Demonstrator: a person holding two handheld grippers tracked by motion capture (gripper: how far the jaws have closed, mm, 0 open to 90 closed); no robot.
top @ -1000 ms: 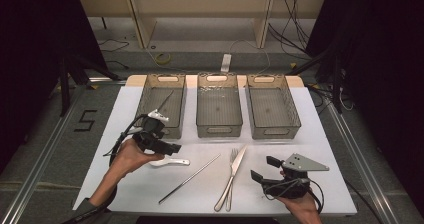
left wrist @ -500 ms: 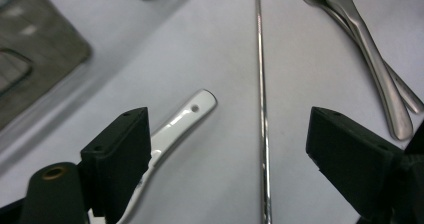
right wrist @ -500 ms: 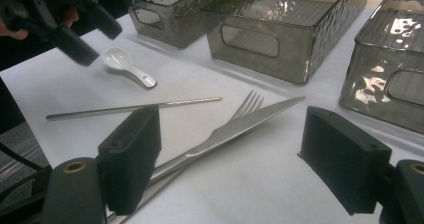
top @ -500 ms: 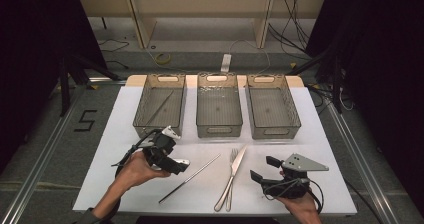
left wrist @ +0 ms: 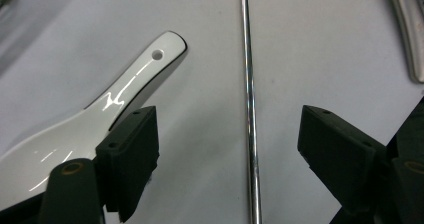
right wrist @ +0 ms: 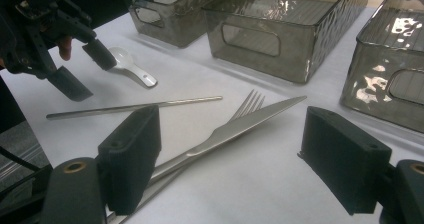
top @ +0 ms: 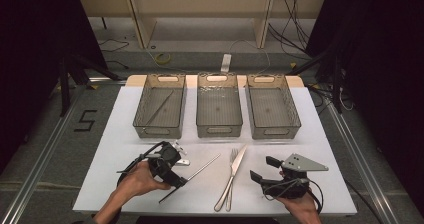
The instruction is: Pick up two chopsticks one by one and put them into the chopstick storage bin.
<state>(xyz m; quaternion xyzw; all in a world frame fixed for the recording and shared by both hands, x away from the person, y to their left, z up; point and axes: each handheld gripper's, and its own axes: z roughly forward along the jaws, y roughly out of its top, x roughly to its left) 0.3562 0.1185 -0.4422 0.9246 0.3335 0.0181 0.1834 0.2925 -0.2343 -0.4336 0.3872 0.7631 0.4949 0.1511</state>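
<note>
L gripper (top: 176, 176) jaws wide, just been closing, straddling metal chopstick (left wrist: 249, 109), not touching; R gripper (top: 267, 170) jaws wide, empty.

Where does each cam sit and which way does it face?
High view: above the person's side, facing forward and down on the table; both forearms enter from the bottom.
Left gripper view: on the left gripper, looking down at the chopstick and white spoon.
Right gripper view: on the right gripper, facing across fork and knife toward the bins.
Shared: the chopstick.
</note>
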